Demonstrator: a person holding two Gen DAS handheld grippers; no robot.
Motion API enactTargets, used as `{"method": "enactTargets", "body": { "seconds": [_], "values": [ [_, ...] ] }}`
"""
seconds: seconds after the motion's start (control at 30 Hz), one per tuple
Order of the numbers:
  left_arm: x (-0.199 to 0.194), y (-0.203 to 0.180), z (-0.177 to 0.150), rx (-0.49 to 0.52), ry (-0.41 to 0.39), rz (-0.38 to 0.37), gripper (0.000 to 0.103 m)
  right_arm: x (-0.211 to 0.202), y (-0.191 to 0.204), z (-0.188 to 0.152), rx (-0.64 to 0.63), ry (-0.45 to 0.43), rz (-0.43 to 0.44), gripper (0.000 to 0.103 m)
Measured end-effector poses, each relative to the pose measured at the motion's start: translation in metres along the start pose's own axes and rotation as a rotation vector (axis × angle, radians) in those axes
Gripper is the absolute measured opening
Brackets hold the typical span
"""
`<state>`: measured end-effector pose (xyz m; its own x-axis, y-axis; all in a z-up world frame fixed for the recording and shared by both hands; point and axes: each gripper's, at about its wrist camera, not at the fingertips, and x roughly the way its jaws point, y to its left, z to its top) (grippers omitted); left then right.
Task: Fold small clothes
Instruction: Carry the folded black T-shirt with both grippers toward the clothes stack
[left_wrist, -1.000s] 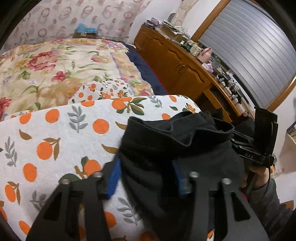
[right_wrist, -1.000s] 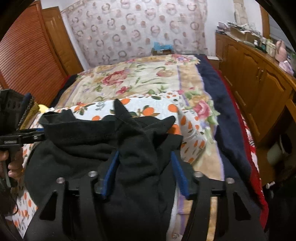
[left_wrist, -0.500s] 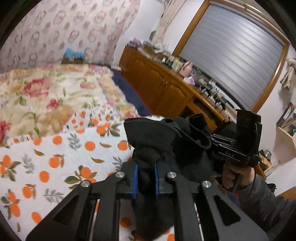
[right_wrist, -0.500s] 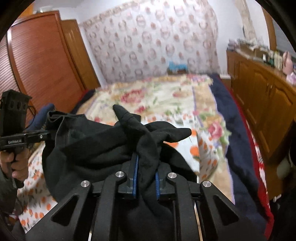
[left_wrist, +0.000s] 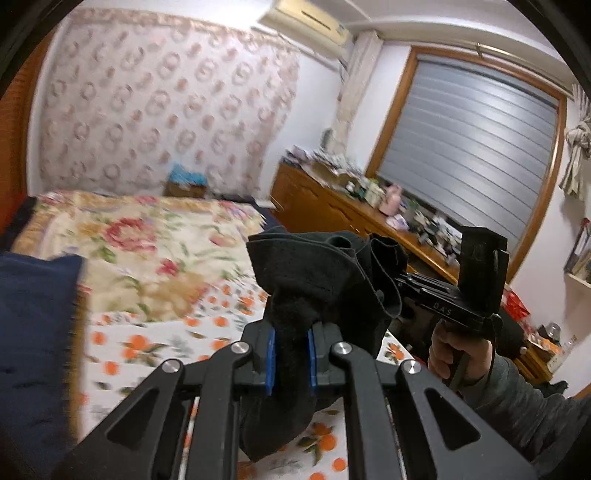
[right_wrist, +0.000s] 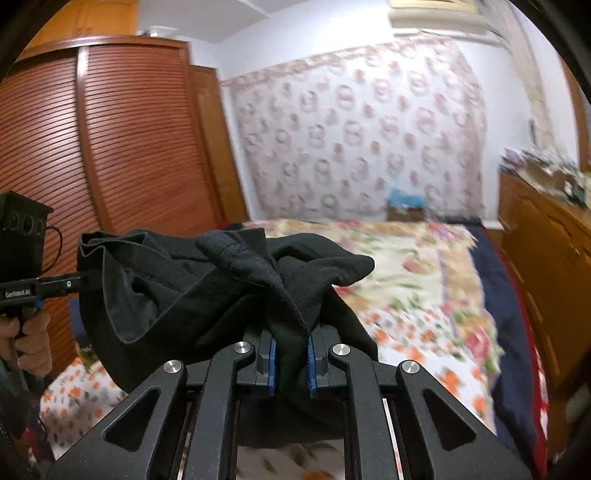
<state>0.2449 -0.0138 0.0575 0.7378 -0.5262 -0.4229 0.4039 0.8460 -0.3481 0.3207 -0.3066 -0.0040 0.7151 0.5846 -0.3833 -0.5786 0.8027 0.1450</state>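
Bedroom: floral bed (left_wrist: 155, 243), wooden dresser (left_wrist: 332, 210). Both claws, left (left_wrist: 291, 356) and right (right_wrist: 291, 363), now pinch the black garment (right_wrist: 207, 280), lifted off the bed.

A floral quilt (left_wrist: 147, 243) and an orange-print sheet (left_wrist: 155, 343) are spread on the bed; a cluttered wooden dresser (left_wrist: 332, 206), shuttered window (left_wrist: 476, 147) and slatted wardrobe (right_wrist: 92, 147) are shown.

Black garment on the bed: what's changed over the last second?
Both tongs, left and right, have closed on the black fabric garment and lifted it off the orange-print white sheet; it now hangs bunched between them. The floral bedspread stays as it was.
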Motion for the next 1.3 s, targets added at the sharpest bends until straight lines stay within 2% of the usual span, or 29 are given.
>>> {"method": "enactTargets", "body": {
  "seconds": [0.2, 0.43, 0.57, 0.7, 0.8, 0.9, 1.03, 1.13, 1.3],
  "values": [
    [-0.083, 0.042, 0.001, -0.036, -0.115, 0.111, 0.009, 0.045, 0.074, 0.048, -0.101, -0.041, 0.121, 0.009],
    [-0.155, 0.124, -0.022, -0.152, -0.219, 0.286, 0.009, 0.121, 0.174, 0.093, -0.245, -0.032, 0.247, 0.009],
    [-0.168, 0.180, -0.056, -0.251, -0.216, 0.396, 0.009, 0.189, 0.245, 0.104, -0.357, 0.023, 0.290, 0.009],
    [-0.157, 0.229, -0.097, -0.362, -0.158, 0.456, 0.010, 0.261, 0.286, 0.094, -0.384, 0.139, 0.295, 0.010],
    [-0.148, 0.237, -0.114, -0.395, -0.132, 0.467, 0.011, 0.296, 0.294, 0.089, -0.359, 0.184, 0.264, 0.013],
    [-0.142, 0.242, -0.123, -0.420, -0.120, 0.482, 0.011, 0.317, 0.293, 0.099, -0.304, 0.191, 0.197, 0.024],
    [-0.143, 0.242, -0.129, -0.424, -0.127, 0.480, 0.015, 0.315, 0.285, 0.101, -0.302, 0.192, 0.166, 0.025],
    [-0.149, 0.234, -0.123, -0.371, -0.123, 0.512, 0.021, 0.304, 0.283, 0.095, -0.316, 0.183, 0.157, 0.027],
    [-0.163, 0.220, -0.115, -0.310, -0.140, 0.548, 0.044, 0.280, 0.281, 0.078, -0.320, 0.177, 0.209, 0.027]
  ]
}}
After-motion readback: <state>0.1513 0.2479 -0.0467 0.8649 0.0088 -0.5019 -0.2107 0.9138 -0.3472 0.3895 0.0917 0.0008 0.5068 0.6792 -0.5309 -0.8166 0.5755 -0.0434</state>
